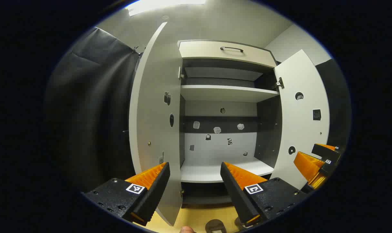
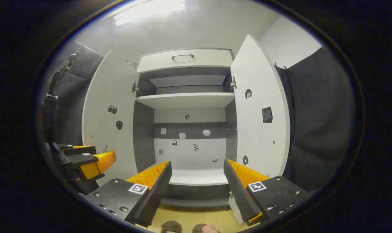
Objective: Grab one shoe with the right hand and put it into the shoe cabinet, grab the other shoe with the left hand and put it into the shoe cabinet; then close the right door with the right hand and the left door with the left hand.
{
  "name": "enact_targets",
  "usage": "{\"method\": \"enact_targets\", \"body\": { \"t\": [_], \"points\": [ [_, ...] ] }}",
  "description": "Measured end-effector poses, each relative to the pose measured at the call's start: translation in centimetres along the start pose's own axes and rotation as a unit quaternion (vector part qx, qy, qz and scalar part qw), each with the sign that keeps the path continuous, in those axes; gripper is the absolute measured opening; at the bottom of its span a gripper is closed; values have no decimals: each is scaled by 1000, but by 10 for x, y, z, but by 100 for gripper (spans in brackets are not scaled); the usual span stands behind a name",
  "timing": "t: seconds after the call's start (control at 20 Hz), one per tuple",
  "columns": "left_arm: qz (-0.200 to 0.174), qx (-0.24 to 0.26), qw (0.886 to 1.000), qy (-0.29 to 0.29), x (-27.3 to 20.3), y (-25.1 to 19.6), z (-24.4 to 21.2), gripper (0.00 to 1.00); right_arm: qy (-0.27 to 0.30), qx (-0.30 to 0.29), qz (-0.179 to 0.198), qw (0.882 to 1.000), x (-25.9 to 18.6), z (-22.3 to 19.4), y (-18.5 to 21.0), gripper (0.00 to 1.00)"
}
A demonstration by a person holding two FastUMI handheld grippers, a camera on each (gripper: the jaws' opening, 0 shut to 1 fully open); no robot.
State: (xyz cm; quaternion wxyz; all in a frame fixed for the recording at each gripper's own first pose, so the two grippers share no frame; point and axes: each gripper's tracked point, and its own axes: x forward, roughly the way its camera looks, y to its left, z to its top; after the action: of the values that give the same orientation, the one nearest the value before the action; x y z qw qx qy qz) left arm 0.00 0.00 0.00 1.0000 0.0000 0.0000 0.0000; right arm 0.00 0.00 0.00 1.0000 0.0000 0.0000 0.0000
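We hold the left gripper (image 1: 194,181) with its ridged fingers spread wide, nothing between them; the right gripper (image 2: 197,179) is parted the same way and just as bare. Both face the shoe cabinet (image 1: 226,94), a boxy unit of smooth, flat white panels with dark side walls and a dark band across its back. Its left door (image 1: 155,123) and right door (image 1: 301,119) both stand swung out, each dotted with small stickers too small to make out. The lower shelf (image 1: 215,171), at twelve o'clock from the left gripper, is a plain white board. A drawer (image 1: 226,51) with a thin curved handle caps the top. At six o'clock in the right gripper view, two rounded dark shoes (image 2: 171,226) rest on the yellow wooden floor (image 2: 196,215), cut off by the edge, their shape hard to tell.
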Motion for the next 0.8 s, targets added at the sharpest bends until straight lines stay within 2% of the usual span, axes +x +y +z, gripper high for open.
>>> {"method": "enact_targets", "body": {
  "t": [0.15, 0.2, 0.25, 0.45, 0.7, 0.75, 0.8],
  "points": [
    [-2, -1, 1000, 0, 0, -1, 0, 96, 3, -1, -2, 1000, 0, -2, -1, 96],
    [-4, -1, 1000, 1, 0, -1, -1, 96, 2, -1, -2, 1000, -1, -1, -1, 93],
    [-4, 0, 1000, 1, 1, -1, -1, 96, 2, -1, -3, 1000, -1, -1, -1, 96],
    [-9, -3, 1000, 2, 2, -5, -3, 96, 10, -1, -5, 1000, -2, -6, -1, 96],
    [-10, -2, 1000, 4, 5, -5, -4, 96, 41, 0, -9, 999, -4, -39, -5, 96],
    [-9, -2, 1000, 3, 5, -5, -3, 93, 47, 1, -8, 999, -5, -44, -5, 97],
    [-9, -1, 1000, 2, 7, -4, -4, 96, 51, 1, -9, 999, -7, -47, -5, 94]
  ]
}}
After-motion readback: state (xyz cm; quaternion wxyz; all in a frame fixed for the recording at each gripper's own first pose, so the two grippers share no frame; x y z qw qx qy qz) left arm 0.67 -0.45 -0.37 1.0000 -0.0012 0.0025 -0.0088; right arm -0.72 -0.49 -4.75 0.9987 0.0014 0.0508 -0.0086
